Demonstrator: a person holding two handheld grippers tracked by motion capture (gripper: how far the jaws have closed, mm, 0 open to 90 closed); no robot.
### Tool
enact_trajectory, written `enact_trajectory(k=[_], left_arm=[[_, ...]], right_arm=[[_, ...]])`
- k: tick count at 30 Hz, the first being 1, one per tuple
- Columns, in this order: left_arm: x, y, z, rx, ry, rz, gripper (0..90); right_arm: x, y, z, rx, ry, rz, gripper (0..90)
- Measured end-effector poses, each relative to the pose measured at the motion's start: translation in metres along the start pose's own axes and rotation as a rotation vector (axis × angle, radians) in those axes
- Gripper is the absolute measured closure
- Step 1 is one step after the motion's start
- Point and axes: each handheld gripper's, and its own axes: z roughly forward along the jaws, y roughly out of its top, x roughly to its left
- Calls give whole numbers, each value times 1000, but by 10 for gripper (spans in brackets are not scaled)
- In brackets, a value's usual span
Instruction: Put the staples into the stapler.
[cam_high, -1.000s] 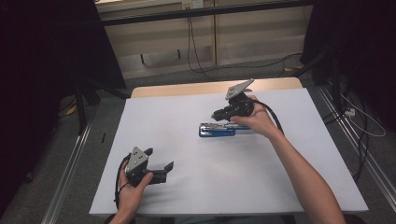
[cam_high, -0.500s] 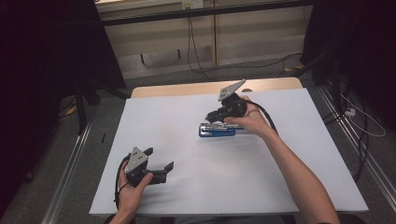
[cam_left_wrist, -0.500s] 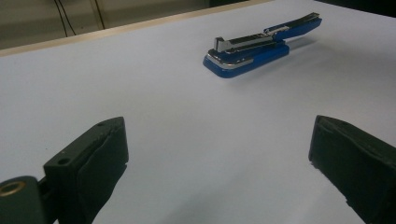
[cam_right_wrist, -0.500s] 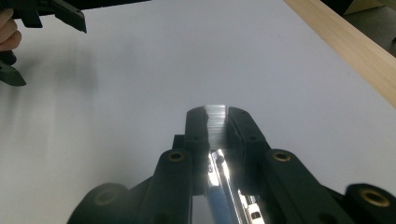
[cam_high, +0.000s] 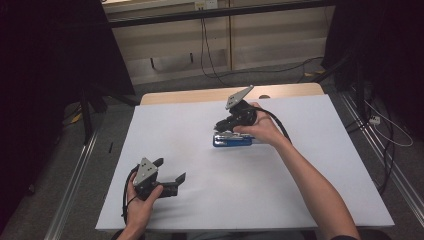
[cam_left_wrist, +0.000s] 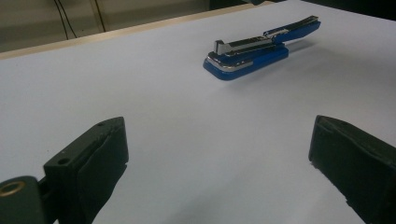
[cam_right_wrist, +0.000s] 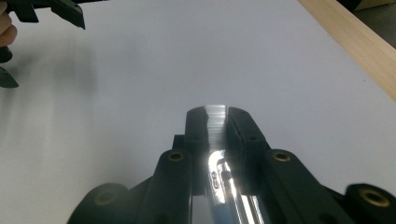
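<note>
Between the right tool's closed jaws, the stapler's metal arm.

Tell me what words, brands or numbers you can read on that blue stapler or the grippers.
None can be read.
Blue and silver metal stapler: no lettering visible.
Its shiny metal strip between the right hand-held gripper's jaws carries a small stamped mark, too blurred to read.
Left hand-held gripper: no text visible.

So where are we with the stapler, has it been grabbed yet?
Done: the right gripper has reached the blue stapler, and its own view shows the jaws shut on the shiny metal top arm. In hand: that grip, with the stapler's base on the white table cover, not lifted. Left: any lift or move. The left gripper waits open, apart from the stapler.
</note>
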Motion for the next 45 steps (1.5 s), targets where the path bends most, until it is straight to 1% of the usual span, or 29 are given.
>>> enact_trajectory(k=[7,11,15,17,19,22,24,27,29,31,32,35,38,39,42,45], left_arm=[[0,0,0,2,3,-1,49],[0,0,0,4,2,0,49],[0,0,0,5,0,0,48],[0,0,0,4,0,-2,48],[0,0,0,5,1,0,49],[0,0,0,3,1,2,49],[0,0,0,3,0,0,49],[0,0,0,4,0,0,49],[0,0,0,5,-1,1,49],[0,0,0,4,-1,1,49],[0,0,0,5,-2,1,49],[0,0,0,6,-2,3,49],[0,0,0,6,-1,3,49],[0,0,0,6,-1,2,49],[1,0,0,8,-2,1,49],[1,0,0,7,-2,0,49]], right_arm=[[4,-1,6,42,10,-20,795],[2,-2,7,54,5,-31,795],[-1,-5,6,62,-1,-21,795],[-2,-5,6,65,-1,-23,795],[-3,-6,7,70,0,-34,795],[-3,-8,10,92,1,-30,795],[-4,-9,12,100,0,-40,795],[-5,-10,13,116,-4,-41,795],[-8,-11,15,125,-13,-61,795],[-10,-12,16,141,-21,-66,795],[-11,-13,17,143,-23,-76,795],[-14,-15,20,152,-19,-79,795],[-17,-16,23,168,-19,-97,794],[-18,-16,23,169,-21,-91,794],[-22,-17,25,157,-14,-98,794],[-23,-17,26,165,-10,-96,795]])
